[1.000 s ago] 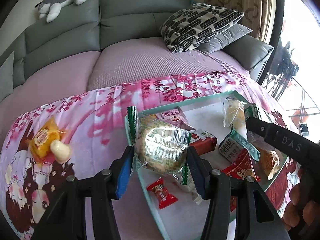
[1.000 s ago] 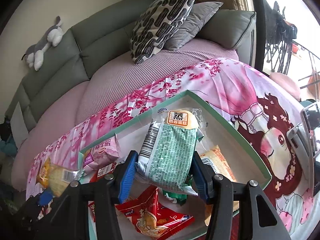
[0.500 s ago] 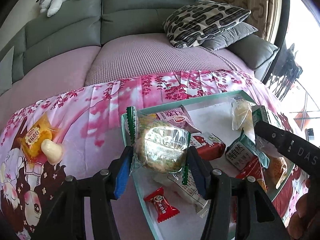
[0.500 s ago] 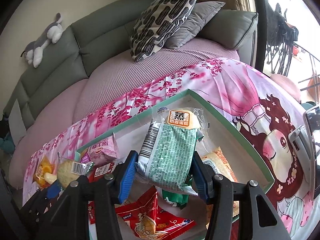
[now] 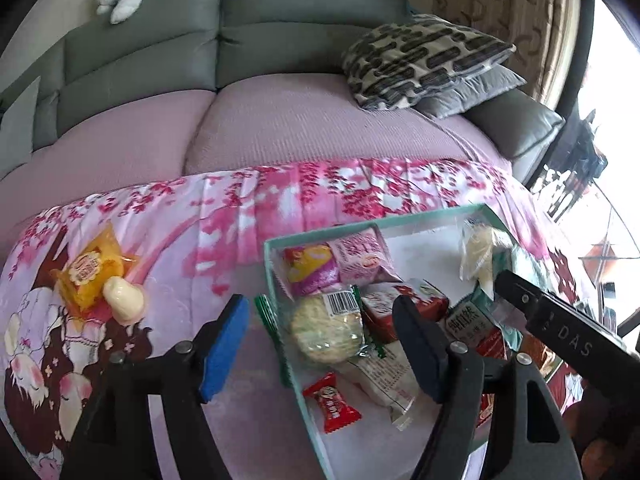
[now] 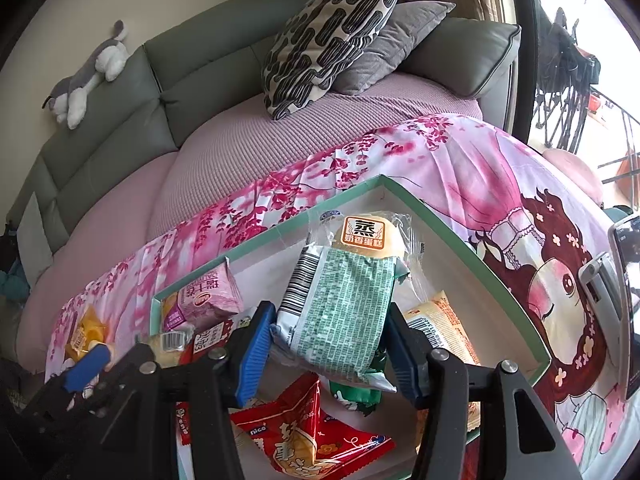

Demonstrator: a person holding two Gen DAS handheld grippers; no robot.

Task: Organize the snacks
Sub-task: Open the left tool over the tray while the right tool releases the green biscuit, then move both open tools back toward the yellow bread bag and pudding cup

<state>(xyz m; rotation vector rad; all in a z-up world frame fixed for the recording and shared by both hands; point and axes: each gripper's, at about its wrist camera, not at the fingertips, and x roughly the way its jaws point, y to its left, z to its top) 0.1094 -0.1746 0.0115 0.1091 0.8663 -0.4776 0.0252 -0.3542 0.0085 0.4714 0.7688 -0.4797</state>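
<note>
Sofa (image 5: 132, 60) w/ patterned cushion (image 5: 420, 60) behind; pink floral cloth (image 5: 248, 216) under green-rimmed tray (image 5: 276, 300). Orange snack (image 5: 90, 272) lies on cloth, well apart from tray. Left gripper (image 5: 320, 344) jaws just been opening, now wide, holding nothing; round cracker pack (image 5: 326, 330) lies in tray between them w/ red candy (image 5: 330, 402), pink pack (image 5: 358, 258). Right gripper (image 6: 330, 354) clamps green-white cake pack (image 6: 344, 300) above tray, jaws easing apart a bit.

A grey-green sofa (image 5: 248, 36) with a mauve seat cover (image 5: 312, 124) fills the room behind a pink cherry-blossom cloth (image 5: 280, 196). A patterned cushion (image 6: 332, 36) leans on a grey cushion (image 6: 396, 44); a plush cat (image 6: 92, 76) lies on the backrest. Bright daylight enters beside a curtain (image 5: 504, 4) at the right
</note>
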